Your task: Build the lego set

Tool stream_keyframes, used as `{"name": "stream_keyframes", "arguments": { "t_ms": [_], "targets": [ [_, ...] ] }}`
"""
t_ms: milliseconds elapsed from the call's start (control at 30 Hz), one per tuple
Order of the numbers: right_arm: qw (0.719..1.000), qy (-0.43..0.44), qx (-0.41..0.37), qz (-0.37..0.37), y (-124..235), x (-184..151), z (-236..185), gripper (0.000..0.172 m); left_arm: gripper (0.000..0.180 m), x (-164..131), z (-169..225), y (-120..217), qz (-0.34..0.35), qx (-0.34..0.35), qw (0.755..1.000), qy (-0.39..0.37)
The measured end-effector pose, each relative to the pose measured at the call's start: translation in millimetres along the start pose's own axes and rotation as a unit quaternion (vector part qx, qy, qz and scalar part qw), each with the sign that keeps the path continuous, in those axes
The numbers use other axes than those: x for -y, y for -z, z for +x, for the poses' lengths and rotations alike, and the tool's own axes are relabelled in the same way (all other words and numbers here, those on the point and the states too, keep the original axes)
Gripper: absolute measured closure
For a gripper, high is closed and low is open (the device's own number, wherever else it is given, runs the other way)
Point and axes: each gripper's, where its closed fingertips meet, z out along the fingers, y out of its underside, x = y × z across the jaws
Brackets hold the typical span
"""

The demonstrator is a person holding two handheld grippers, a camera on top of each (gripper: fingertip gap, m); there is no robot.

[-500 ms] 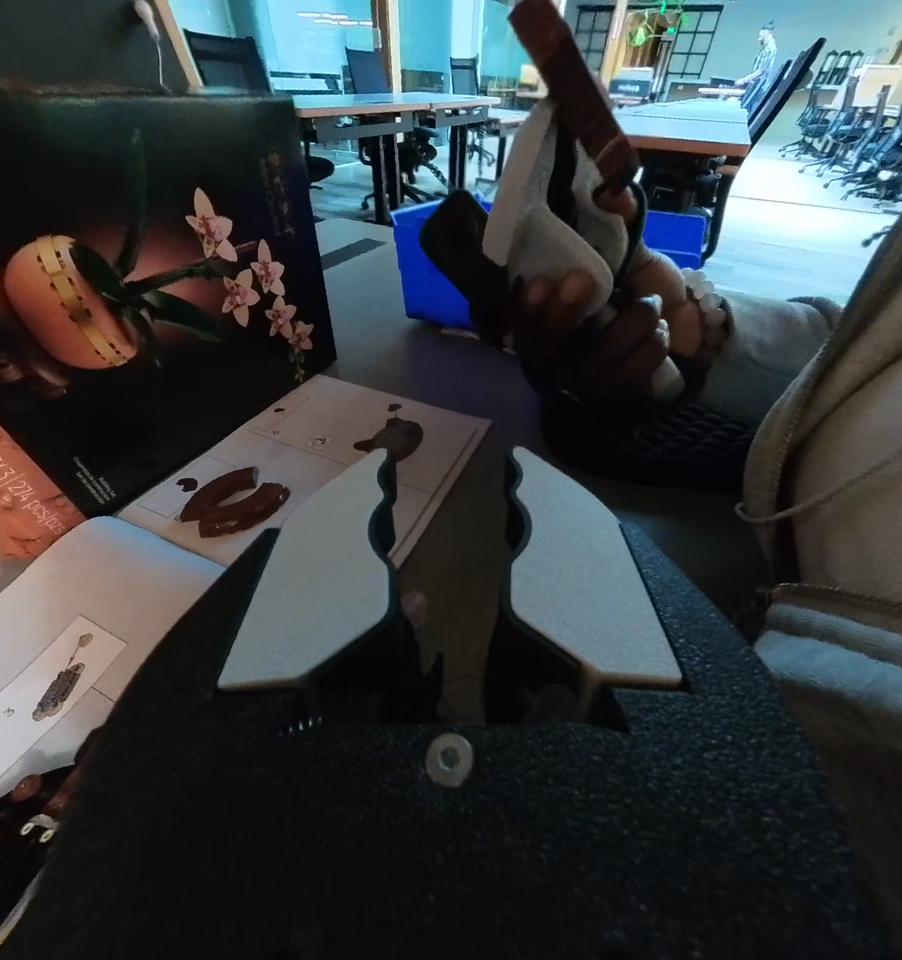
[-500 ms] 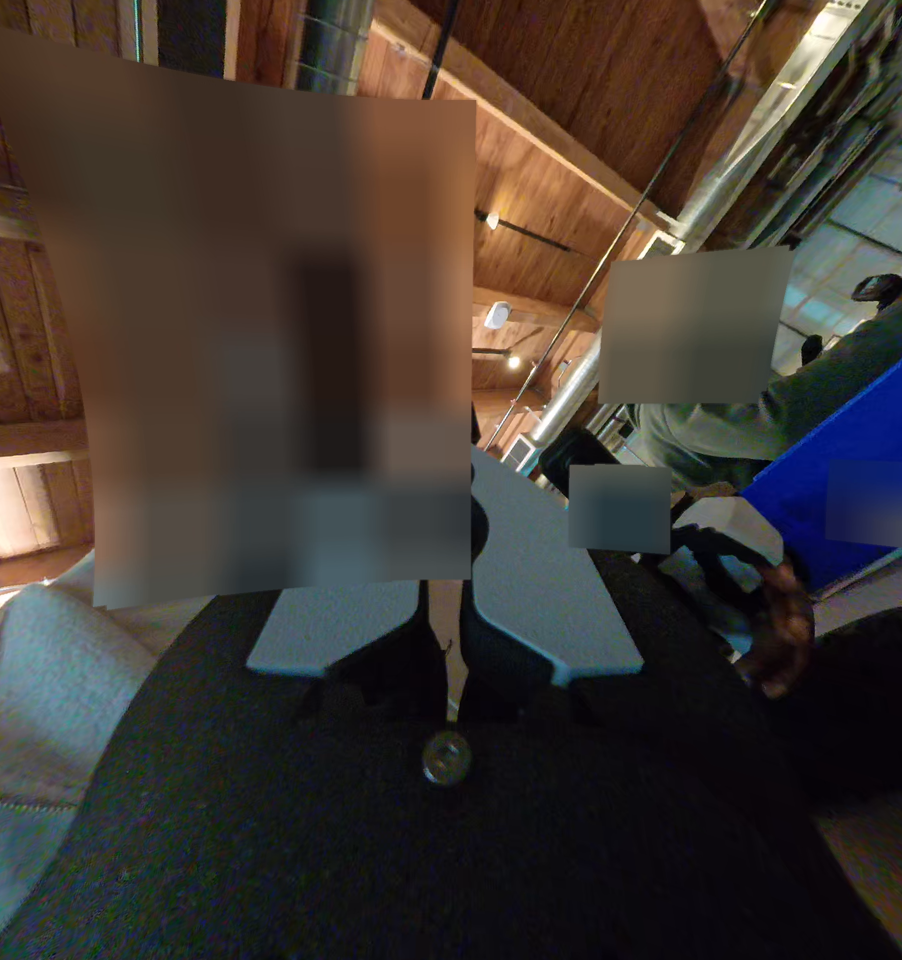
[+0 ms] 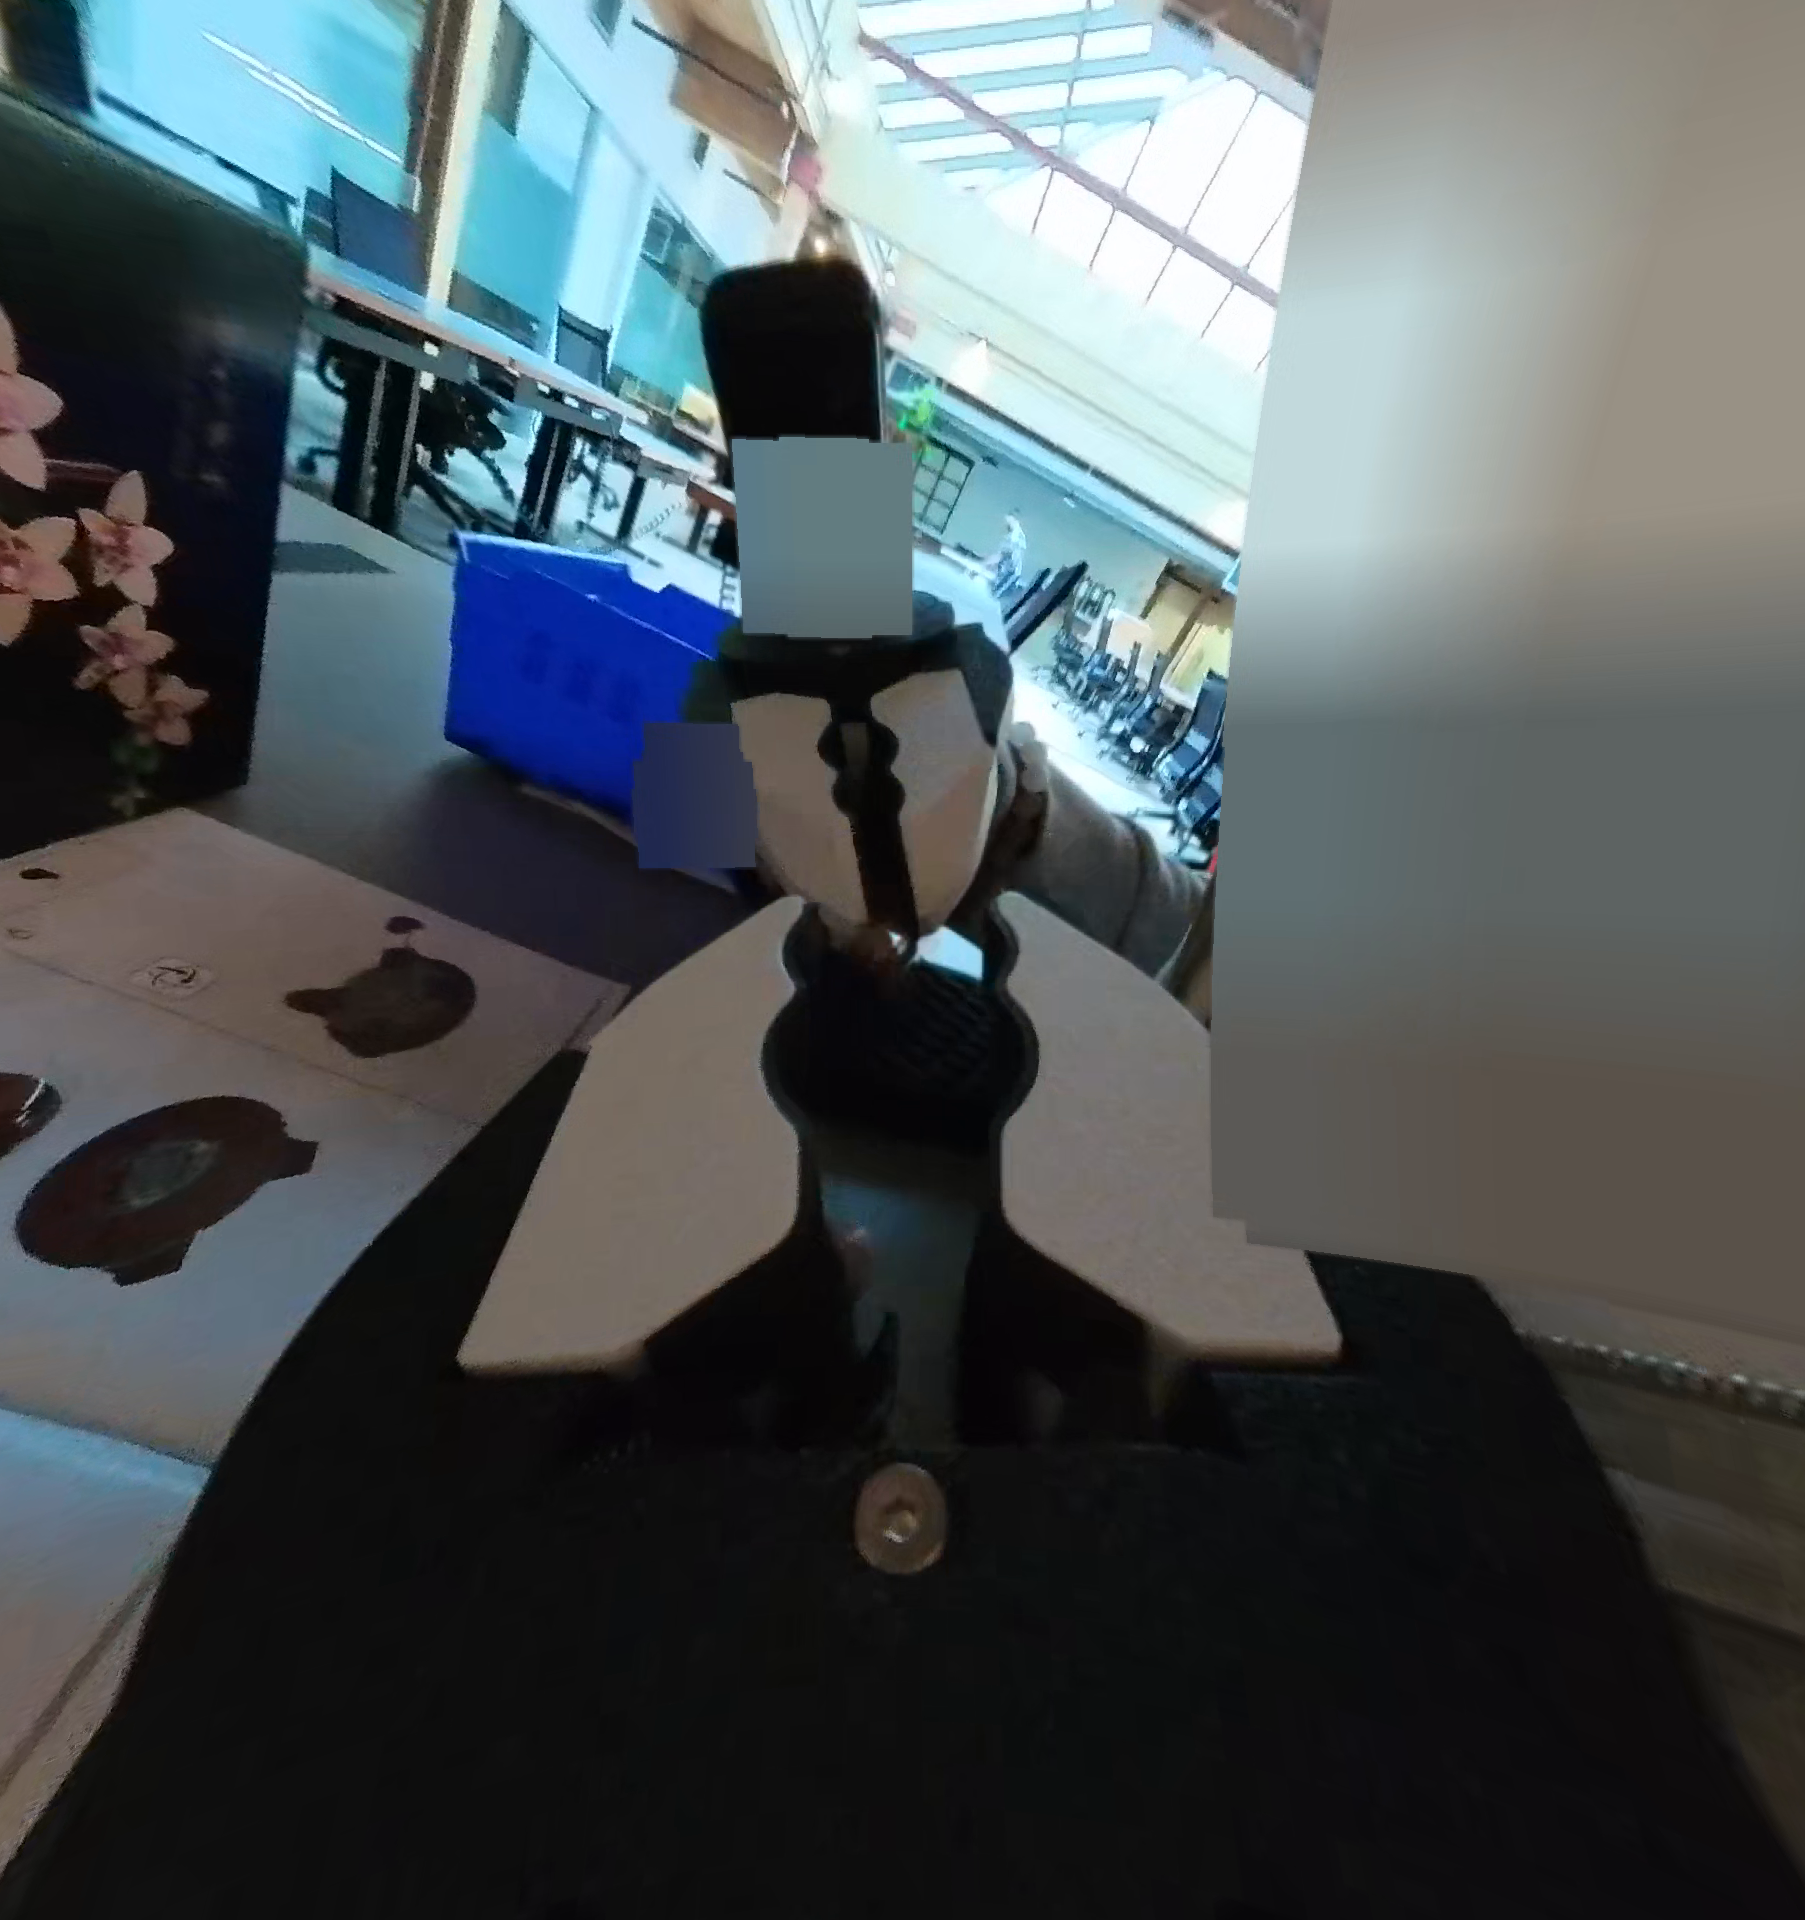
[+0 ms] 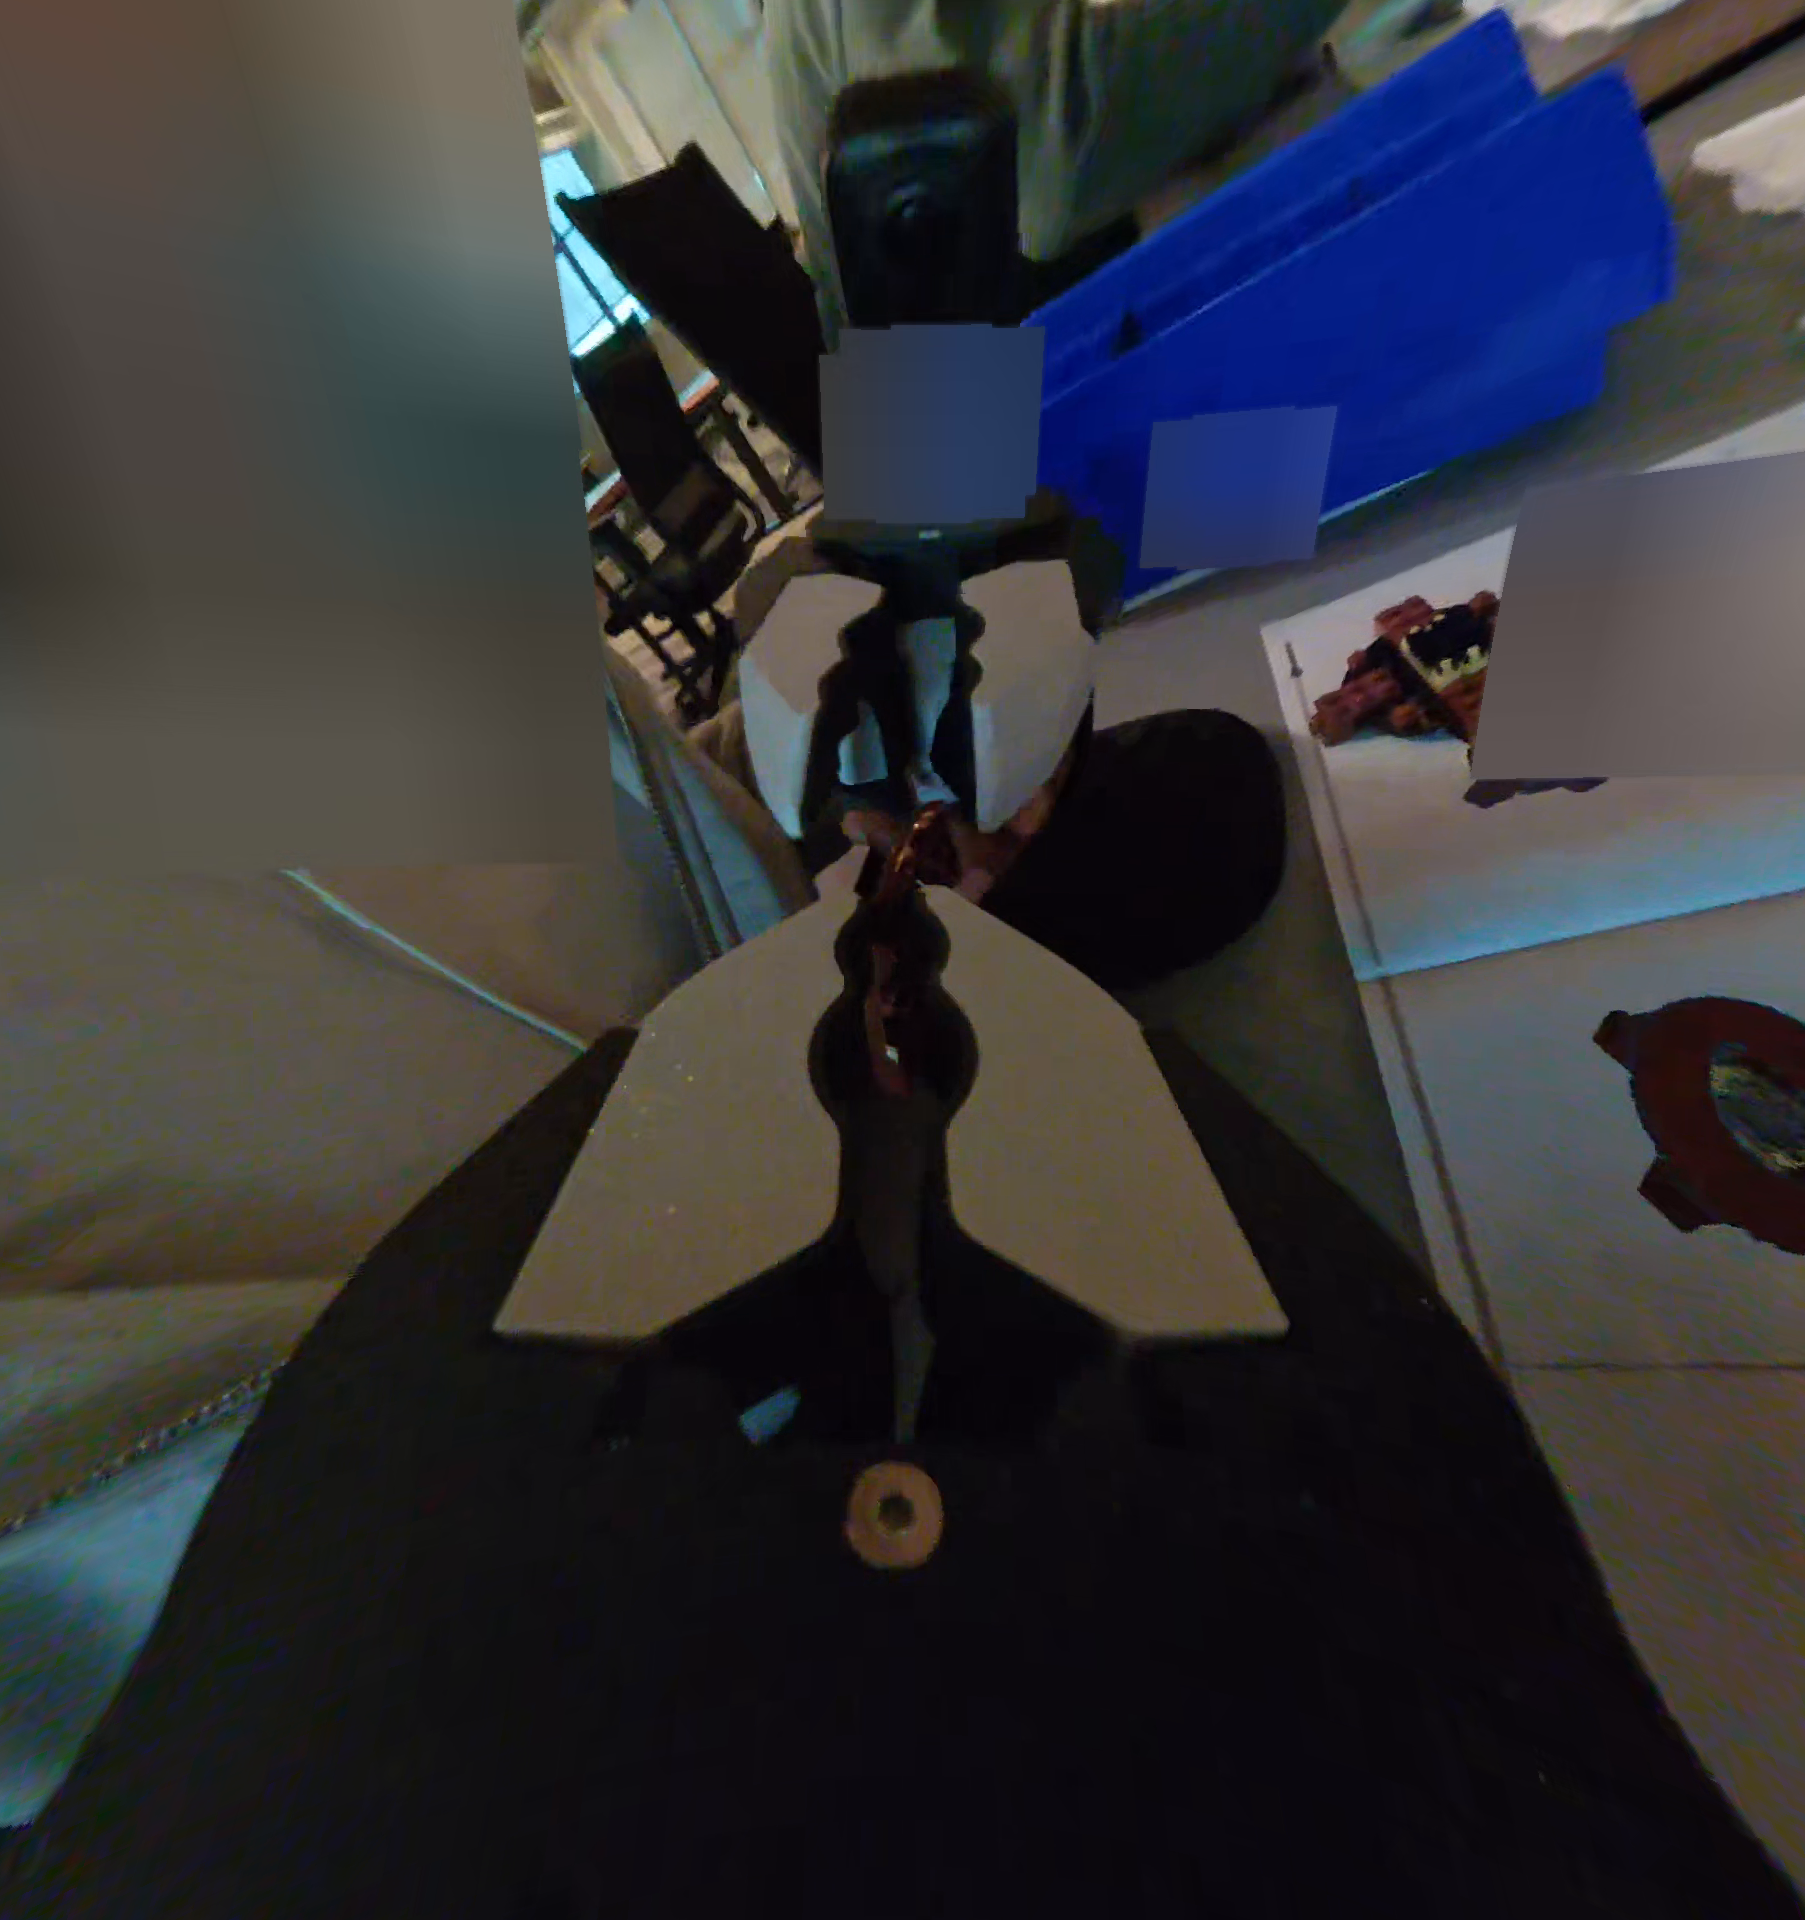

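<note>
Right gripper (image 4: 893, 914): fingers closed on a thin brown piece (image 4: 903, 873), both pads pressing its sides; the piece projects past the fingertips toward 12 o'clock. The same grip shows from the opposite side in the left wrist view, where the brown strip runs down between the white fingers.

Left gripper (image 3: 898, 935): fingers (image 3: 669, 1091) part-way apart, tips facing the right gripper's tips almost end to end. The free end of the brown piece lies at the mouth of these fingers; whether the pads press on it cannot be told (the area is dark and blurred).

Surroundings: a dark round object (image 4: 1168, 842) rests on the surface (image 3: 378, 748) just below both tips. An open instruction booklet (image 3: 254, 987) lies at 9 o'clock of the left gripper. A blue bin (image 3: 576, 665) stands at 11 o'clock, and a dark box printed with pink flowers (image 3: 98, 540) at 10 o'clock.
</note>
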Motion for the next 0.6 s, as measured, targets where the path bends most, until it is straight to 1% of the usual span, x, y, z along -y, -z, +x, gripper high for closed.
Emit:
{"name": "stream_keyframes", "arguments": {
  "t_ms": [67, 133, 200, 267, 333, 367, 400, 433, 467, 533, 567, 600],
  "targets": [
    [1.000, 0.001, 0.012, 0.003, -2.5, 1.6, -2.2, 0.168, 0.154, -8.5, -1.1, -5.0, -0.028, 0.007, 1.000, -0.012],
    [1.000, -0.001, 0.017, 0.001, -4.0, 1.1, -2.0, 0.168, 0.165, -15.9, -1.6, -7.6, -0.049, 0.010, 0.999, -0.021],
    [1.000, -0.008, 0.011, 0.002, -3.9, 1.2, 1.7, 0.168, 0.170, -17.2, -2.5, -7.0, -0.048, 0.014, 0.998, -0.026],
    [1.000, 0.001, -0.004, 0.017, -2.3, 5.7, 7.0, 0.165, 0.171, -15.0, -7.1, -5.5, -0.036, 0.026, 0.999, -0.013],
    [0.998, 0.023, -0.039, 0.045, 4.2, 16.2, 14.2, 0.148, 0.171, -7.5, -14.2, -2.1, -0.003, 0.038, 0.999, 0.026],
    [0.995, 0.043, -0.070, 0.054, 8.7, 20.9, 19.5, 0.143, 0.171, -1.5, -21.8, 1.2, 0.022, 0.055, 0.997, 0.051],
    [0.989, 0.071, -0.118, 0.059, 13.8, 25.3, 27.5, 0.131, 0.171, 5.5, -32.9, 6.2, 0.055, 0.081, 0.992, 0.079],
    [0.977, 0.106, -0.175, 0.060, 18.7, 29.1, 36.7, 0.116, 0.171, 11.8, -43.2, 11.9, 0.089, 0.103, 0.985, 0.108],
    [0.961, 0.149, -0.229, 0.050, 22.7, 31.6, 44.2, 0.111, 0.171, 16.2, -53.0, 17.4, 0.119, 0.124, 0.976, 0.138],
    [0.919, 0.242, -0.312, 0.013, 23.2, 33.2, 52.2, 0.112, 0.171, 17.8, -66.8, 23.7, 0.151, 0.147, 0.959, 0.187],
    [0.898, 0.285, -0.336, -0.011, 19.6, 32.6, 53.5, 0.119, 0.171, 16.8, -69.6, 23.6, 0.156, 0.148, 0.956, 0.201],
    [0.879, 0.317, -0.356, -0.033, 15.9, 31.7, 55.6, 0.129, 0.171, 15.5, -71.6, 22.8, 0.158, 0.148, 0.953, 0.212]
  ]
}}
